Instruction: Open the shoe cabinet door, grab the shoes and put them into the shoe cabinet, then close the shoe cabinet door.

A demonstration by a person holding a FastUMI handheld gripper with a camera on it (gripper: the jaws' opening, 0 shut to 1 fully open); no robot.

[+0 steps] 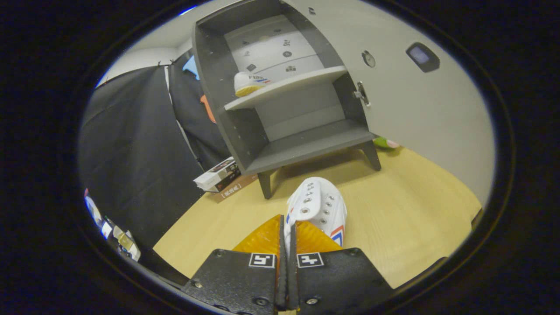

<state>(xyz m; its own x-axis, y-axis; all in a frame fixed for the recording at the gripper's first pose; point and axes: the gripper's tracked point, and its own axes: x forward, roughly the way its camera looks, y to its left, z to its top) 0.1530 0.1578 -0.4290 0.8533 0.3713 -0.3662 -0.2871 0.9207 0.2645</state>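
**Shoe pinched, cabinet open**

Fingers (287, 238) pinch the near edge of a white shoe (318, 208) over the desk (407, 218). Beyond, the cabinet (280, 105) stands with its door (420, 100) open; a second shoe (248, 83) sits on its shelf (288, 85).

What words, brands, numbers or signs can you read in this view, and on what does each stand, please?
No text can be quoted for certain.
Shoe on the upper shelf: side lettering, too blurred to read.
Stacked boxes beside the cabinet: print too small.
Gripper, shut on the white shoe: two square coded markers, no words.
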